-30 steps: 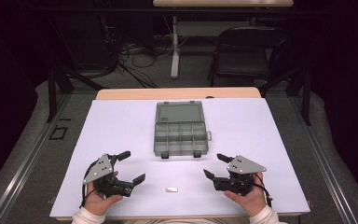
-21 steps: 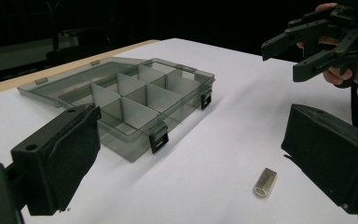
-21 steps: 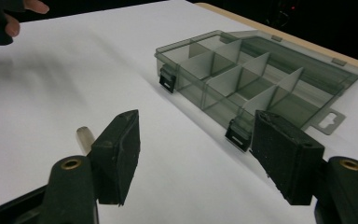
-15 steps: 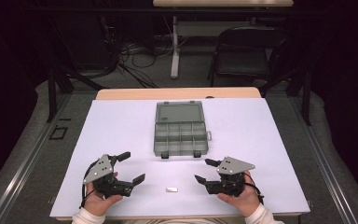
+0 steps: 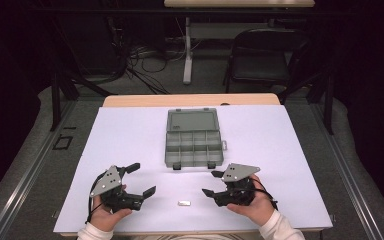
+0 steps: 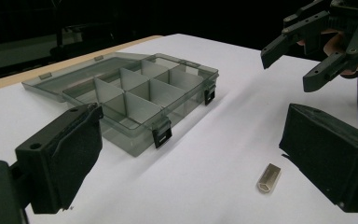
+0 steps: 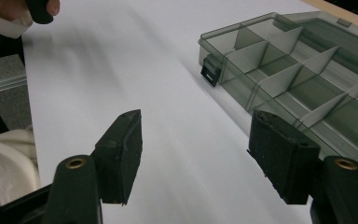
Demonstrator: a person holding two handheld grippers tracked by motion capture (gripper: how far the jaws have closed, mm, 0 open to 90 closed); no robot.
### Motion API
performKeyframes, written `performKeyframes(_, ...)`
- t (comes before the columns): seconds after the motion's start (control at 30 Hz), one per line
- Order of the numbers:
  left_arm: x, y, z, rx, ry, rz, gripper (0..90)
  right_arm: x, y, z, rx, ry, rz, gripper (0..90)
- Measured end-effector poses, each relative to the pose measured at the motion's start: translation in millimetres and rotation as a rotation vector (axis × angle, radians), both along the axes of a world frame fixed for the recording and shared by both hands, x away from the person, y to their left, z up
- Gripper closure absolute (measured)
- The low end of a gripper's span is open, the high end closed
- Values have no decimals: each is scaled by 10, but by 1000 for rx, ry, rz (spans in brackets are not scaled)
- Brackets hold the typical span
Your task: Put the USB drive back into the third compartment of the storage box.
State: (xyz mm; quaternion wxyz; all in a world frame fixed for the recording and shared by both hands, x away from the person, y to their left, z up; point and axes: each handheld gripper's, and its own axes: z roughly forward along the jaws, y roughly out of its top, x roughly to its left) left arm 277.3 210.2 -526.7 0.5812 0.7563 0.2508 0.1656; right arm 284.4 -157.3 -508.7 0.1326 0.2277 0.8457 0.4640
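The room sits dark behind, a chair (image 5: 265,55) and loose cables (image 5: 140,65) on the floor. The tabletop (image 5: 130,135) carries a flat white sheet, smooth and bare. Mid-sheet lies the open box (image 5: 194,140), lid laid back, compartments empty. Left claw (image 5: 141,178) hangs spread, nothing between its jaws. Right claw (image 5: 212,183) has just been narrowing, yet it is spread too and grips nothing. Between them, near the front edge, lies the small metal piece (image 5: 184,203): probably light, stiff and slick. It likely wants a pinch across its long flat sides, low against the sheet, or it may skate away.
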Motion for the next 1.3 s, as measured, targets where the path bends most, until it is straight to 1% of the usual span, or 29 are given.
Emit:
performKeyframes(0.1,-2,-1,-1,5,4,4,54,23,50,15,-11,9,16,346)
performKeyframes(0.4,3,4,-2,1,2,6,54,79,195,62,-27,13,51,346)
performKeyframes(0.43,1,3,-4,-4,4,8,54,97,236,68,-27,12,60,349)
performKeyframes(0.5,2,4,-5,-2,4,8,54,109,264,73,-31,13,74,385)
performKeyframes(0.6,3,5,-6,-4,7,7,54,132,306,87,-33,9,85,387)
performKeyframes(0.7,4,6,-6,-4,8,7,54,162,332,111,-23,8,91,391)
performKeyframes(0.9,4,8,-6,0,12,8,54,203,386,169,-30,-6,116,404)
performKeyframes(0.93,3,8,-6,0,12,7,54,209,388,181,-31,1,118,405)
performKeyframes(1.03,3,8,-7,1,12,6,54,225,396,202,-32,-1,127,405)
performKeyframes(1.13,2,7,-7,1,11,7,54,240,402,200,-28,9,144,417)
performKeyframes(1.2,3,8,-7,1,12,6,54,244,411,186,-29,27,157,436)
performKeyframes(1.27,5,7,-7,3,11,5,54,252,423,165,-29,56,179,445)
performKeyframes(1.3,4,6,-8,2,13,5,54,251,432,151,-31,59,187,446)
